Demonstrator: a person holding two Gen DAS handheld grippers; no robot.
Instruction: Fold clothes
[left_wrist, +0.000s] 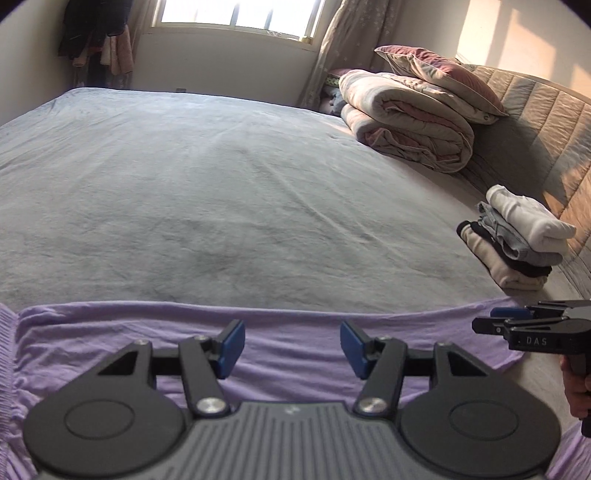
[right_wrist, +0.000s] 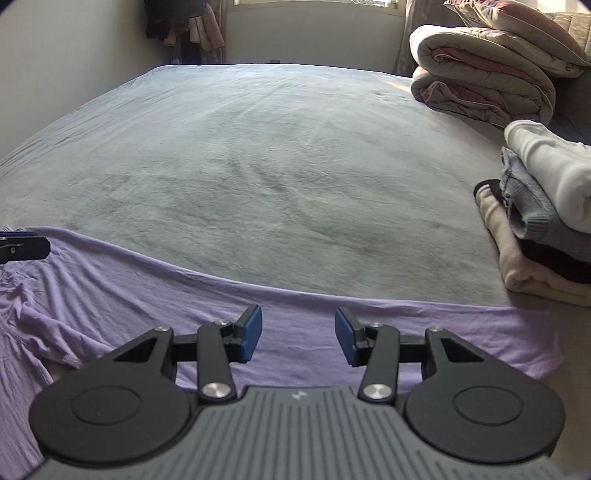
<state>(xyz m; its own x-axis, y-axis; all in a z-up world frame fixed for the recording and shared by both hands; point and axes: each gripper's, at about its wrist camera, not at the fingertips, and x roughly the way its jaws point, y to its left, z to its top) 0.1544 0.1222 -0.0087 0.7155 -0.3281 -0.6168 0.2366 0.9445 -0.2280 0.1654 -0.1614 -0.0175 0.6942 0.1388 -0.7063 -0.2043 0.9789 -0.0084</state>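
A lilac garment (left_wrist: 295, 332) lies spread along the near edge of a grey-covered bed (left_wrist: 221, 184). Above it hover the left tongs (left_wrist: 292, 345) and right tongs (right_wrist: 298, 334), both parted and empty. Folded clothes (right_wrist: 546, 206) are stacked at right.

You are facing a bed (left_wrist: 221, 192) with a garment (left_wrist: 295, 332) lying spread along its near edge, under both grippers. A stack of folded clothes (left_wrist: 517, 240) is sitting to your right, a rolled quilt (left_wrist: 406, 122) lying behind it with a pillow (left_wrist: 439, 70) resting on top.
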